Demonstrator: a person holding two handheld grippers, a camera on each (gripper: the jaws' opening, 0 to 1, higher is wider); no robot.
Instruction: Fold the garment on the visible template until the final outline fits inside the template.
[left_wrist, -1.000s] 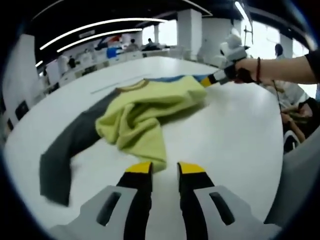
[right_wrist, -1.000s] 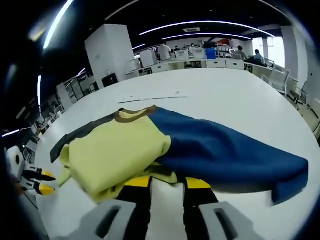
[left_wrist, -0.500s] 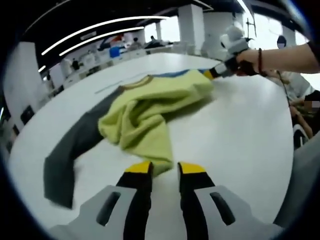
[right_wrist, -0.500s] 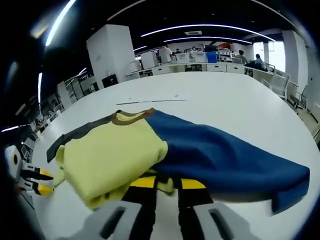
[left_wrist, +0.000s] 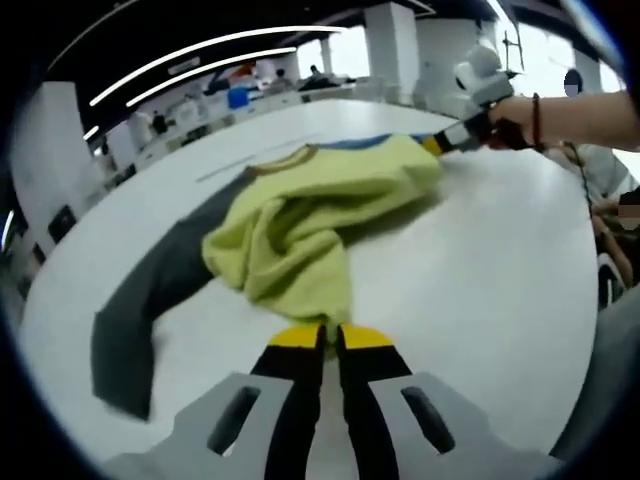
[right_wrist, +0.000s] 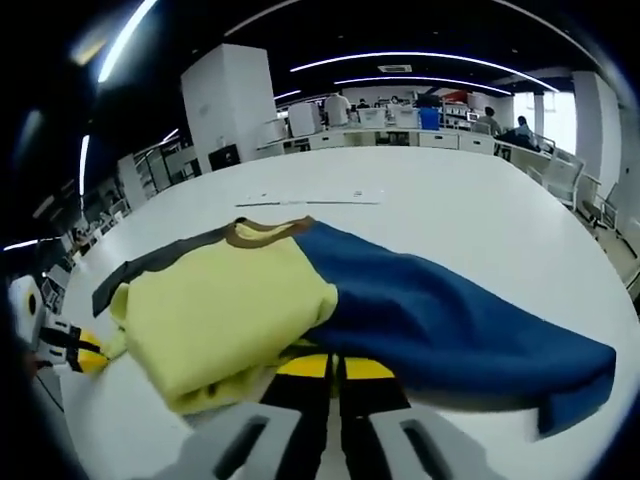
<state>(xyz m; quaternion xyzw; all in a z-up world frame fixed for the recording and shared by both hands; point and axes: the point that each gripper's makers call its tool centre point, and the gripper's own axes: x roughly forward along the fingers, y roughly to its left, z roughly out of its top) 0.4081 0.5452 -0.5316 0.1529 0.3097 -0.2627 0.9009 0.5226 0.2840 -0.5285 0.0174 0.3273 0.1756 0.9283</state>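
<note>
In the left gripper view, the garment (left_wrist: 300, 215) lay bunched on the white table (left_wrist: 480, 290). Its dark grey sleeve (left_wrist: 140, 300) extended to the near left, flat on the surface. The yellow-green body (left_wrist: 310, 210) was heaped in folds at the centre, with a brown collar (left_wrist: 283, 161) at its far edge and a strip of blue fabric (left_wrist: 355, 142) just beyond. The left gripper (left_wrist: 330, 338) stood at the near edge of the yellow-green cloth, its yellow-tipped jaws drawn together on the hanging corner of that cloth. At the far right, the right gripper (left_wrist: 437, 142), held by a person's hand (left_wrist: 515, 120), met the far end of the yellow-green body.

In the right gripper view, the yellow-green body (right_wrist: 220, 315) lay at the left centre, folded over itself. The blue sleeve (right_wrist: 450, 325) ran from the collar (right_wrist: 262, 231) out to the near right. The dark grey sleeve (right_wrist: 150, 268) showed at the far left of the garment. The right gripper (right_wrist: 333, 367) had its jaws brought together under the near edge of the garment; the cloth covered the tips. The left gripper (right_wrist: 85, 355) appeared at the left edge, touching the yellow-green corner.
</note>
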